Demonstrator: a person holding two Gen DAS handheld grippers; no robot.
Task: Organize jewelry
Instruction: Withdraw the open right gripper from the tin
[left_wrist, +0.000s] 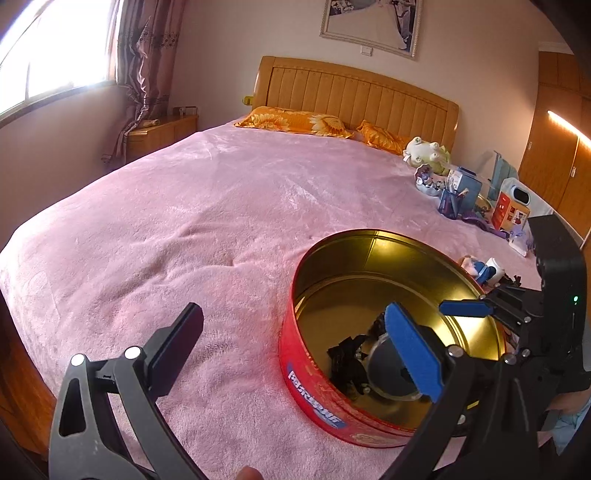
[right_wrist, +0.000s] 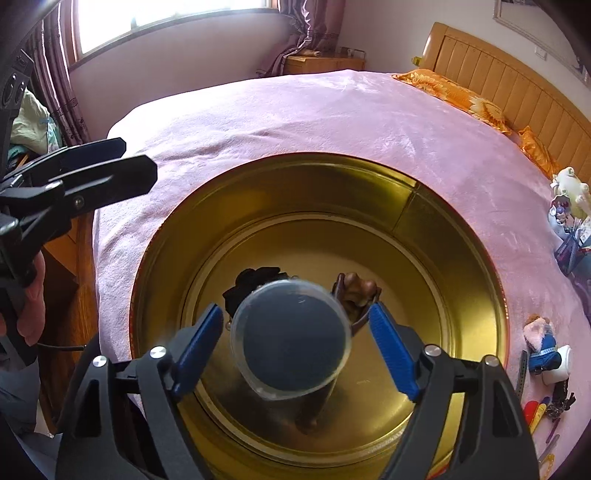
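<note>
red tin (left_wrist: 317, 384) gold inside; pink blanket (left_wrist: 184, 221); orange floral pillow (left_wrist: 295, 120); blue tool pads (right_wrist: 393, 354).

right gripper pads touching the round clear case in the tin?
No: in the right wrist view both blue pads stand apart from the round clear case.

Round red tin (left_wrist: 314, 384) with gold interior lies open on the bed; a clear-lidded dark round case (right_wrist: 291, 338) sits at its six o'clock.

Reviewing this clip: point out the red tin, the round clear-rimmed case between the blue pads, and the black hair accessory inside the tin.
red tin (left_wrist: 314, 387): left wrist view, on its printed outer wall.
round case (right_wrist: 291, 338): right wrist view, centre of its dark face.
black hair accessory (left_wrist: 345, 363): left wrist view, on its middle.
</note>
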